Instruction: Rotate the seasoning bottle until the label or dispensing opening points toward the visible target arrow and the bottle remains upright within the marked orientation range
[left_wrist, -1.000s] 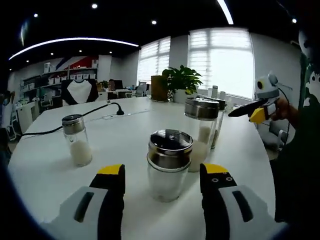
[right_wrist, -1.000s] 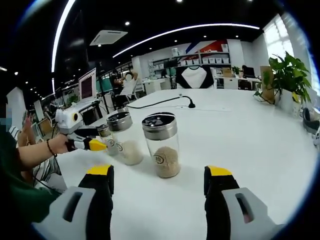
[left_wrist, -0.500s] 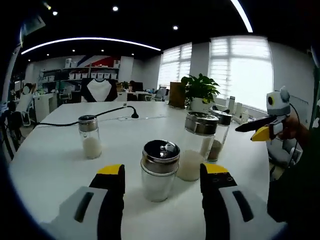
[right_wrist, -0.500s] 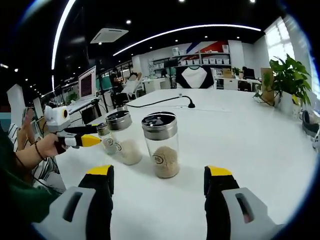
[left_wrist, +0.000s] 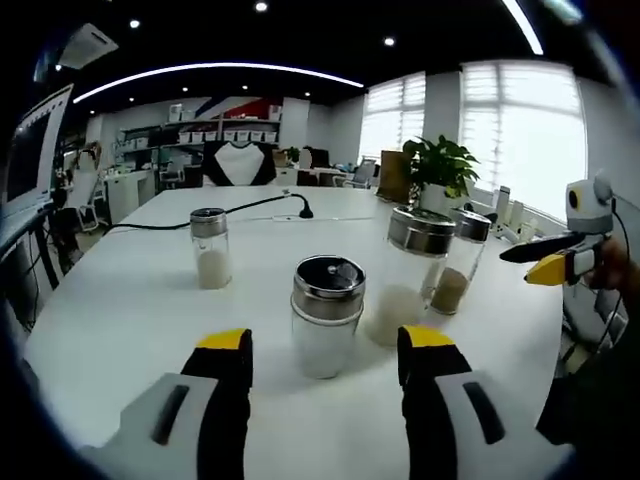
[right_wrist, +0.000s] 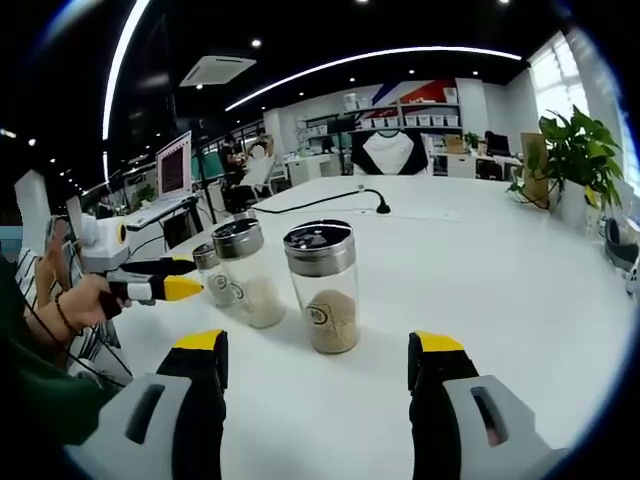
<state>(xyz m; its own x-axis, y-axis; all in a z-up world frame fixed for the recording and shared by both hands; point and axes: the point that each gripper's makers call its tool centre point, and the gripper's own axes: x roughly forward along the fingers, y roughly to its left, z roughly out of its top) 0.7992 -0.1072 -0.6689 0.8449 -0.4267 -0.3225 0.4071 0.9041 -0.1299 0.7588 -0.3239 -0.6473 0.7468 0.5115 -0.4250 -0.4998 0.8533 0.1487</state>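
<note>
Four glass seasoning bottles with steel lids stand upright on the white table (left_wrist: 110, 310). Just beyond my open left gripper (left_wrist: 323, 342) is a short bottle of white powder (left_wrist: 325, 318). Behind it to the right stand a taller white-filled bottle (left_wrist: 408, 278) and a brown-filled bottle (left_wrist: 459, 263); a small bottle (left_wrist: 209, 248) stands apart at the left. My right gripper (right_wrist: 318, 344) is open, short of the brown-filled bottle (right_wrist: 325, 290), with the white-filled bottle (right_wrist: 246, 272) and another bottle (right_wrist: 211, 276) to its left. Each gripper shows in the other's view, the right one (left_wrist: 556, 262) and the left one (right_wrist: 150, 287).
A black cable with a plug (left_wrist: 285, 201) runs across the far half of the table. A potted plant (right_wrist: 575, 150) stands at the far right edge. A hand (right_wrist: 72, 302) holds the left gripper beside the table's left edge, near a monitor (right_wrist: 172, 165).
The left gripper has drawn back from the bottles towards the table's left edge, so its view now takes in more table. The right gripper's view has held still.
</note>
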